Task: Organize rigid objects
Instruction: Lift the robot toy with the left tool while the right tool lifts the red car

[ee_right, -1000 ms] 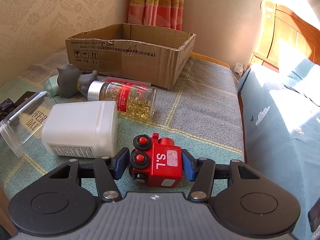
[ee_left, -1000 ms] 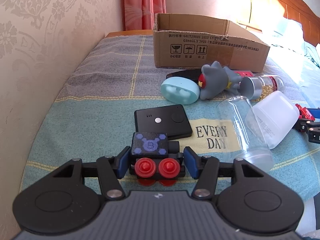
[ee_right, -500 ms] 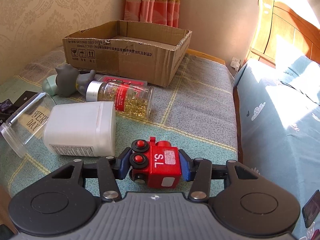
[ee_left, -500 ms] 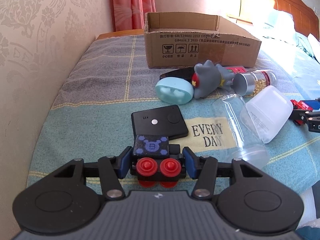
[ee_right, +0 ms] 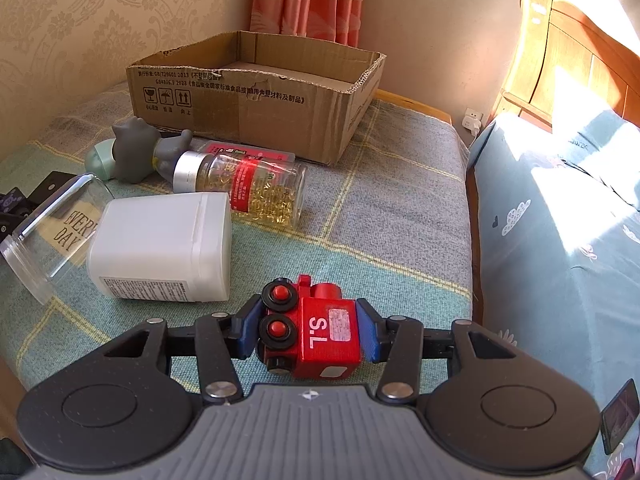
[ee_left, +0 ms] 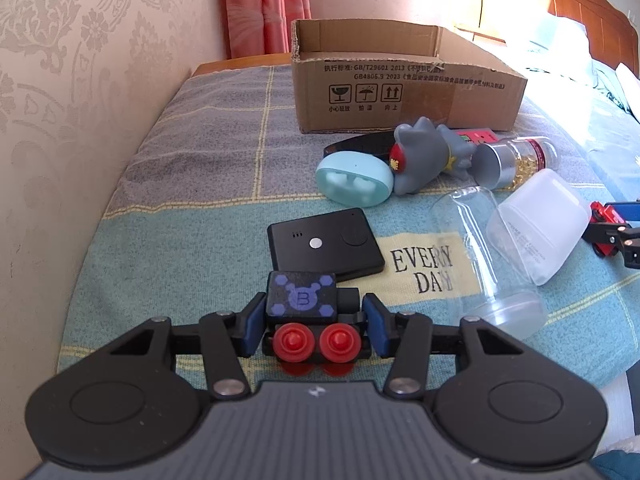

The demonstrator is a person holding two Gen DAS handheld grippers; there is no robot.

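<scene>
Left claw [ee_left: 314, 318] clamped on black toy car [ee_left: 312, 320] above the blanket [ee_left: 180, 240], right claw [ee_right: 306, 330] clamped on red toy train [ee_right: 316, 330], white jar [ee_right: 164, 246] and pill bottle [ee_right: 248, 190] lying beyond, cardboard box [ee_right: 256, 92] open at far end.

Two toy train cars: one black [ee_left: 310, 320], one red [ee_right: 316, 330]. Three containers: one clear jar [ee_left: 486, 256], one white bottle [ee_right: 164, 246], one capsule bottle [ee_right: 256, 190]. One cardboard box [ee_right: 256, 96], one grey figurine [ee_left: 424, 156], one black card device [ee_left: 324, 244], one teal case [ee_left: 354, 182].
</scene>
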